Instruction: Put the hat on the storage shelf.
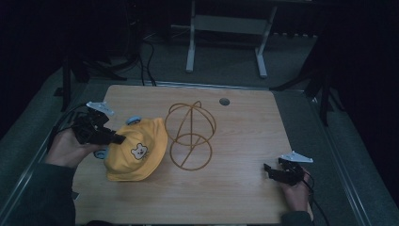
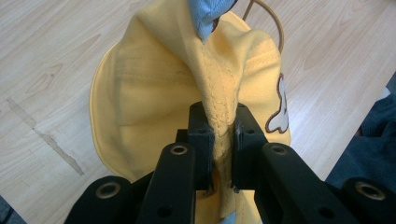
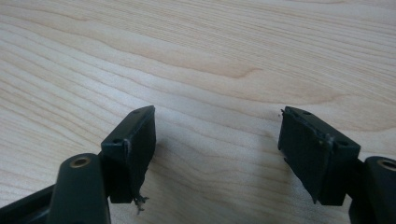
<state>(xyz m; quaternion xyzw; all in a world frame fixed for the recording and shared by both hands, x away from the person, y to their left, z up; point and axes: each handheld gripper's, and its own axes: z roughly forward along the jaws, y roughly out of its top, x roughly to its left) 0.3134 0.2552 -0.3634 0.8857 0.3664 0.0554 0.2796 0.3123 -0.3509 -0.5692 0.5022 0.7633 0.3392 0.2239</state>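
On the wooden table [image 1: 244, 141], just right of the left tongs [image 1: 115, 139], the yellow child's hat [image 1: 136, 150] is lying slumped on its brim, and beyond it, touching or just beside its far edge, the wire hat stand [image 1: 190, 136] is sitting with its round loops upright. That is the relation the coming move is likely turning on: the stand is lying straight across the hat from the left tongs, so the hat would be travelling away from that hand. The left tongs are pinching a raised fold of the hat's crown [image 2: 219, 135], jaws nearly together on the cloth. The right tongs [image 1: 269, 169] are resting well apart from both, near the table's right edge, jaws standing wide with nothing between them over bare wood [image 3: 215, 60]. The left hand [image 1: 66, 148] is plainly the nearer. A blue ear [image 2: 208, 18] on the hat is partly cut off in the left gripper view, and whether hat and stand are actually touching is hard to make out.
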